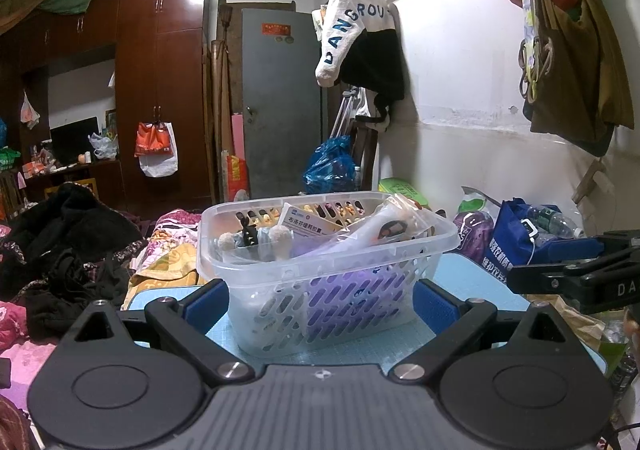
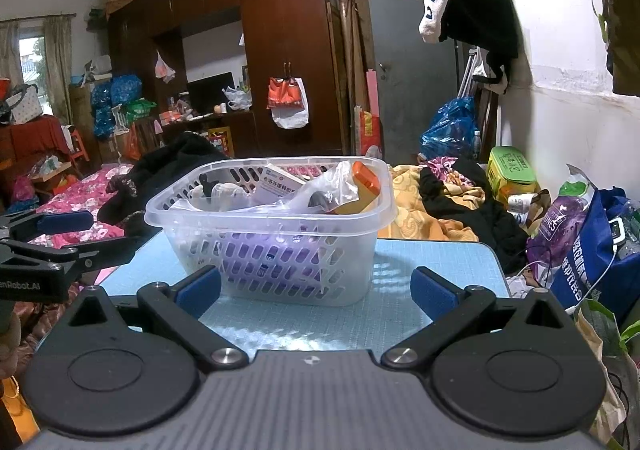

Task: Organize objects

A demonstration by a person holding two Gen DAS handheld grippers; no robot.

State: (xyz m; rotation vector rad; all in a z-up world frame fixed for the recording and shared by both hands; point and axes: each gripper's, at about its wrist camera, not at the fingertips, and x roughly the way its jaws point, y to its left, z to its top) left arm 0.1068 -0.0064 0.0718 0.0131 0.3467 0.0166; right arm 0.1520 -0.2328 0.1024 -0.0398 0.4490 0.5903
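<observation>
A clear plastic basket (image 1: 256, 250) (image 2: 256, 226) stands on the light blue table (image 1: 472, 278) (image 2: 432, 258). It holds a white medicine box (image 1: 308, 219) (image 2: 280, 178), a plastic bag (image 2: 328, 190), an orange-capped item (image 2: 366, 178) and small plush pieces (image 1: 280, 236). My left gripper (image 1: 322, 304) is open, its blue pads on either side of the basket's near end, empty. My right gripper (image 2: 316, 290) is open and empty, just short of the basket. Each gripper shows at the edge of the other's view: the right one (image 1: 576, 274), the left one (image 2: 60, 234).
A bed with black clothes (image 1: 68, 250) and floral bedding (image 2: 80, 190) lies left. A blue bag (image 2: 592, 250), a purple packet (image 1: 476, 226) and a green box (image 2: 510, 166) crowd the right side by the wall. Wardrobes (image 2: 288, 42) and a grey door (image 1: 280, 102) stand behind.
</observation>
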